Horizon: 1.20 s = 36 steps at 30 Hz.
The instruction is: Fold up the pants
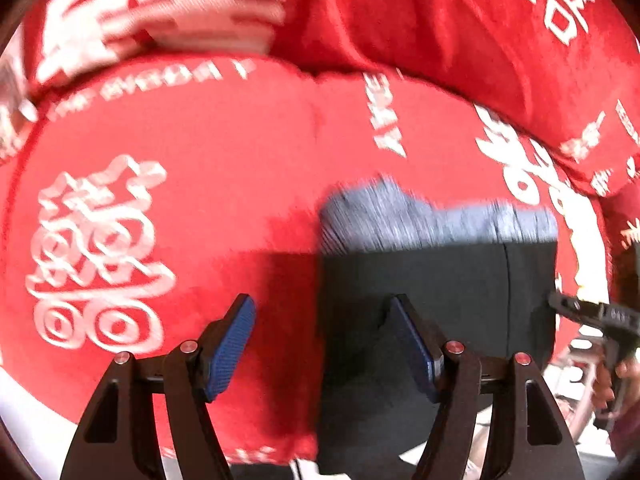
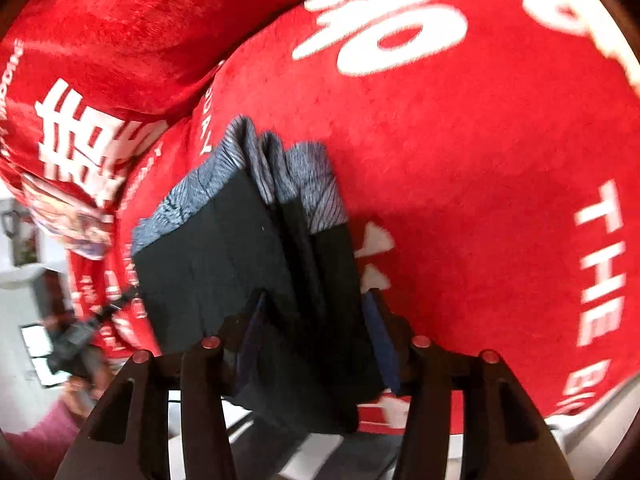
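While the folded black pants with a grey patterned band (image 1: 436, 280) lie on the soft red blanket with white letters and signs (image 1: 200, 200), the left gripper (image 1: 324, 344) sits low in the middle of its own view with its jaws wide apart and nothing between them. One of its blue fingers (image 1: 416, 348) is in front of the pants and the other is in front of the red blanket. At the right edge of that view, the right gripper (image 1: 592, 316) reaches in and touches the side of the pants. In the right wrist view, the right gripper (image 2: 316, 344) is at the bottom middle, and its jaws are partly closed around a thick stack of the pants (image 2: 248, 248). The dark layers fill the gap between its blue fingers (image 2: 382, 340). The grey band is at the far end of the pants, toward the middle of the frame. The blanket (image 2: 460, 160) fills most of the upper and right part.
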Tool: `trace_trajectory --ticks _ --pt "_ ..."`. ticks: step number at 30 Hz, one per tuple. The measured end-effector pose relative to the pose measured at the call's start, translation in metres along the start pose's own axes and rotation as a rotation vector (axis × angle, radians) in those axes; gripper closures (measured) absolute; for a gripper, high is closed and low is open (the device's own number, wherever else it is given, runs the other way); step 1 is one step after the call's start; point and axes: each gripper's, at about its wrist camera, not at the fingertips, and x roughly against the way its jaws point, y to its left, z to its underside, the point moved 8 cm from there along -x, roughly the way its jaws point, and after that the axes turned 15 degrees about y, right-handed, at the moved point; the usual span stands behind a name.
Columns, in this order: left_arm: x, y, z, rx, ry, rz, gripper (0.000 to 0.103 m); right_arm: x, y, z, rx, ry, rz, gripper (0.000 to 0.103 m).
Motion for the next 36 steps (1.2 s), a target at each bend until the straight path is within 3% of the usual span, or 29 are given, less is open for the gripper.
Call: trace_trajectory --ticks 2,5,8,12,16,18,21,25,30,36 --pt "0.011 0.003 -0.013 0.013 -0.031 -0.013 0.032 0.016 0.011 -0.005 0.026 -0.038 0.018 0.074" --pt "0.012 -0.003 -0.033 0.005 -0.050 -0.021 0.032 0.033 0.032 -0.019 0.060 -0.101 0.007 0.074" --pt "-0.002 -0.010 -0.043 -0.002 -0.049 -0.078 0.032 0.036 0.053 -0.040 0.092 -0.144 0.081 0.074" --pt "-0.027 -0.008 -0.050 0.046 -0.026 -0.080 0.031 0.015 0.053 -0.060 0.094 -0.102 0.156 0.074" --pt "-0.035 -0.002 -0.049 0.079 -0.008 -0.061 0.031 0.002 0.040 -0.066 0.059 -0.064 0.094 0.081" --pt "-0.034 -0.002 -0.048 0.068 -0.009 -0.067 0.031 0.004 0.039 -0.065 0.065 -0.054 0.072 0.091" --pt "-0.037 -0.006 -0.048 0.045 -0.021 -0.114 0.025 0.003 0.035 -0.061 0.100 -0.035 0.115 0.093" --pt "-0.059 -0.006 -0.052 0.033 -0.002 -0.176 0.025 -0.011 0.029 -0.066 0.087 -0.030 0.158 0.093" --pt "-0.060 -0.001 -0.053 0.052 0.017 -0.133 0.025 -0.004 0.029 -0.061 0.071 -0.051 0.134 0.093" --pt "-0.030 0.005 -0.030 0.007 -0.005 -0.122 0.025 0.007 0.021 -0.011 0.040 -0.017 0.080 0.092"
